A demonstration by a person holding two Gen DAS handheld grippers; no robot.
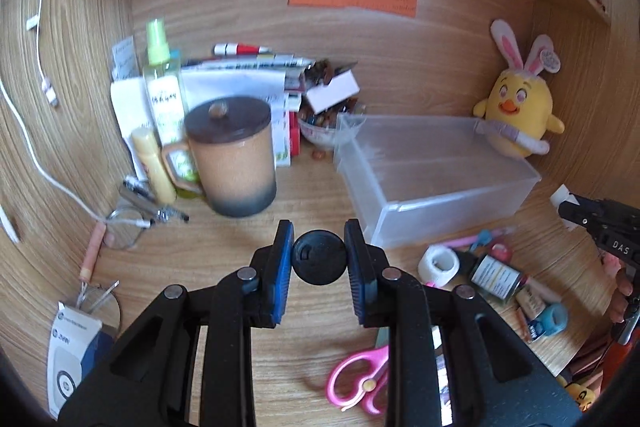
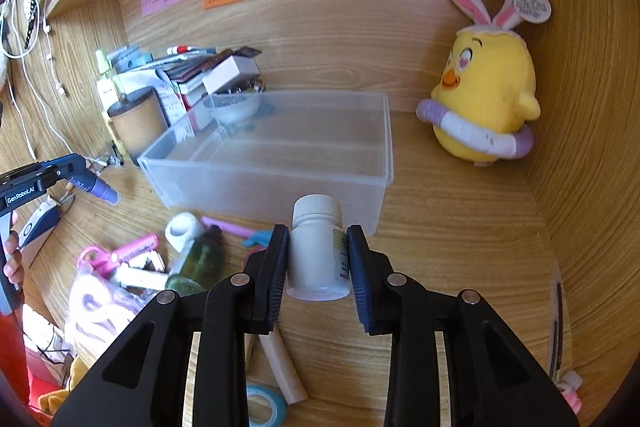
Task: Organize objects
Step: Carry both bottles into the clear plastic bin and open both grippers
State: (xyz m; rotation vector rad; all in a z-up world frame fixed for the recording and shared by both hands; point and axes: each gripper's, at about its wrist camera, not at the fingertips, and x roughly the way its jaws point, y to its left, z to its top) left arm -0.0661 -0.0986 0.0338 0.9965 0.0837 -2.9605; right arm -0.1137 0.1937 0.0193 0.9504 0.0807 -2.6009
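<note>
My left gripper [image 1: 319,245] is shut on a round black object [image 1: 319,257] and holds it above the desk, in front of the clear plastic bin [image 1: 436,179]. My right gripper [image 2: 318,247] is shut on a white pill bottle [image 2: 317,251], upright, just before the near wall of the same bin [image 2: 272,155]. The bin looks empty. Loose items lie in front of it: a white tape roll [image 1: 439,264], a dark glass bottle [image 1: 494,277], pink scissors [image 1: 362,379], a pink pen [image 2: 228,225].
A lidded orange mug [image 1: 232,155], a spray bottle [image 1: 162,87], stacked papers and a snack bowl [image 1: 320,131] stand at the back left. A yellow chick plush [image 2: 484,87] sits at the back right. White cables [image 1: 36,131] hang on the left wall.
</note>
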